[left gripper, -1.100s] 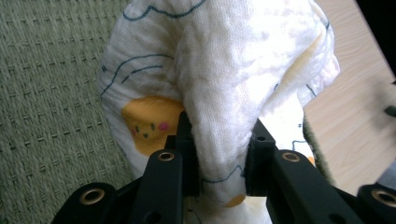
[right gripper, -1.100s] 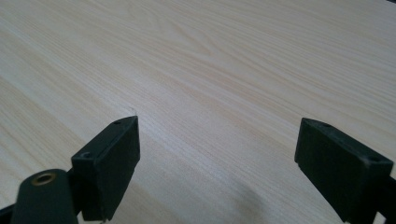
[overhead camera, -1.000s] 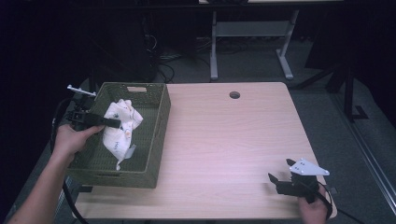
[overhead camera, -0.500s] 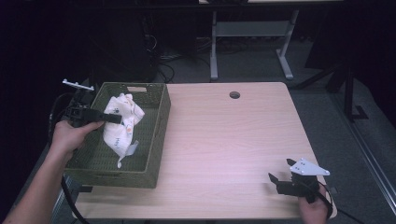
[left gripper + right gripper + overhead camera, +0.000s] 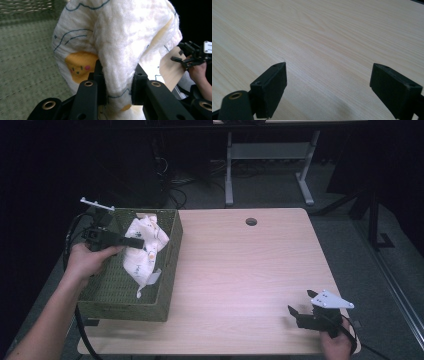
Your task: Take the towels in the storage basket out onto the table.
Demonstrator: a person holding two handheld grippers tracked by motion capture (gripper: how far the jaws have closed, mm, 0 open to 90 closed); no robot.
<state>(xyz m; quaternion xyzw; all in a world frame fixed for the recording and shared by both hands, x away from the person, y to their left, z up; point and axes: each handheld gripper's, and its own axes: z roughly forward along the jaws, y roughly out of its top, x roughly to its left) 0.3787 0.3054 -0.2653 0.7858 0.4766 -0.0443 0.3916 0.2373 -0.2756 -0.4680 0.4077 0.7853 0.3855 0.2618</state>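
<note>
My left arm reaches in over the near-left corner of the green basket [image 5: 165, 270], its hand [image 5: 87, 261] wrapped round the left hand-held gripper [image 5: 136, 242], which points level across the basket. Its jaws are clamped on a fold of the white printed cloth [image 5: 145, 251]; the rest hangs into the basket, seemingly clear of its floor. Well right of the basket, my right hand-held gripper [image 5: 328, 87] sits low over the tabletop [image 5: 240, 270], jaws wide apart, holding nothing.
</note>
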